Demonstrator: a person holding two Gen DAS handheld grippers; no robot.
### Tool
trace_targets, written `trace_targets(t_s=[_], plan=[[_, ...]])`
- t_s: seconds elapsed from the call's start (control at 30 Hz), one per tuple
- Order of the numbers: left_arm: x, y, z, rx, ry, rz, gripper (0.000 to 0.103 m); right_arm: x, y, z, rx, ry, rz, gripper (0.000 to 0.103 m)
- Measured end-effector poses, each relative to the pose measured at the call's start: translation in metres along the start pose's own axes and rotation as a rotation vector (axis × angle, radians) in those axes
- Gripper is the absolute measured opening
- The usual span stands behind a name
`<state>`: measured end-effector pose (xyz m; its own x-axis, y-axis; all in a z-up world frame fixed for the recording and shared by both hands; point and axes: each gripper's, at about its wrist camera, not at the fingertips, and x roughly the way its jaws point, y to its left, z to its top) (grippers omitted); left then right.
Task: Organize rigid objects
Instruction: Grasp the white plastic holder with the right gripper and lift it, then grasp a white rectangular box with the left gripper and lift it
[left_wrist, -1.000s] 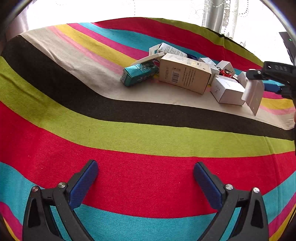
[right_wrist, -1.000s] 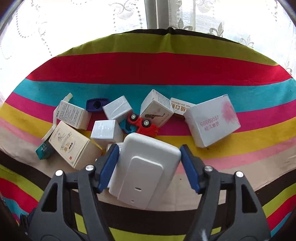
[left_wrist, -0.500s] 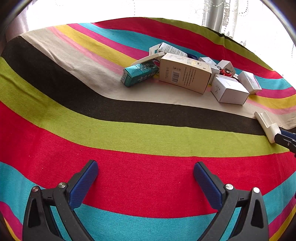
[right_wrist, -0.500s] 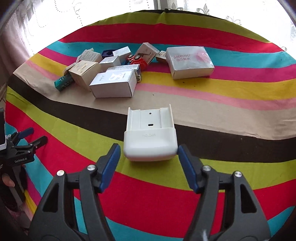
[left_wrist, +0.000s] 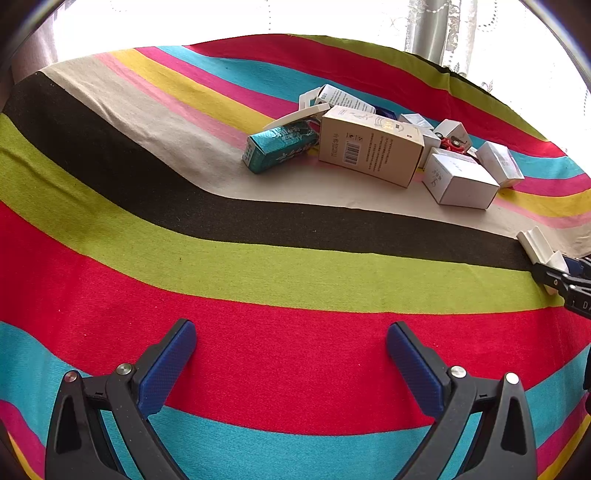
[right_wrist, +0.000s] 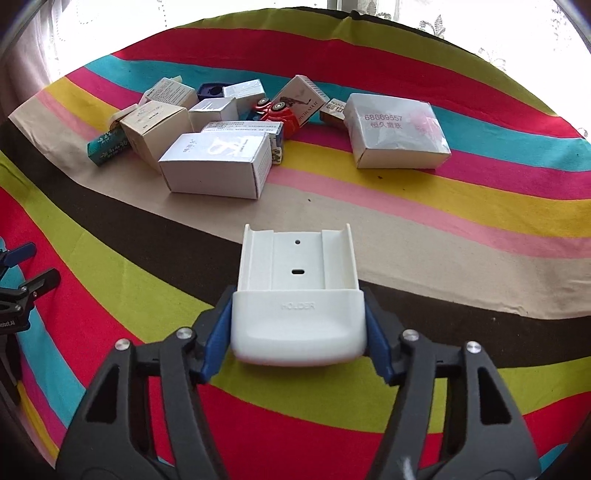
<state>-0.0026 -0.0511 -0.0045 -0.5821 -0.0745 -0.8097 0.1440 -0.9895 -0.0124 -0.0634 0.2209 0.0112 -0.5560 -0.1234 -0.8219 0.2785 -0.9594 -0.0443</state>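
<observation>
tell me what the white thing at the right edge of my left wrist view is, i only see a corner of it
Observer: It is a white holder with HOLDER embossed on its front. It lies across the black stripe of the cloth.
Operator: is the right gripper on it
Observer: Yes, the right gripper has a blue pad against each of its sides.
Operator: anything readable on the boxes behind it
Observer: The large white box, set apart on the right, reads 68669557.
</observation>
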Motion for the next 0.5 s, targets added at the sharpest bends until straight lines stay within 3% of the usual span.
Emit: trace_targets(t_s=[0.13,0.33,0.4,0.5], plan=[[0.001,-0.015,0.004,-0.069,0.068,0.044,0.103,-0.02,-0.026,-0.033,0.06,-0.015,-0.01,0.067],[0.021,-0.107,0.04,-0.023,0.09,-0.116,0.103,-0.034,-0.042,-0.055,0.097,-0.056,-0.044,0.067],[0.031,-0.128,0.056,-0.071,0.076,-0.149,0.103,-0.034,-0.041,-0.055,0.095,-0.063,-0.049,0.067],[0.043,-0.143,0.077,-0.24,0.072,-0.204,0.103,-0.033,-0.043,-0.056,0.099,-0.064,-0.044,0.067]])
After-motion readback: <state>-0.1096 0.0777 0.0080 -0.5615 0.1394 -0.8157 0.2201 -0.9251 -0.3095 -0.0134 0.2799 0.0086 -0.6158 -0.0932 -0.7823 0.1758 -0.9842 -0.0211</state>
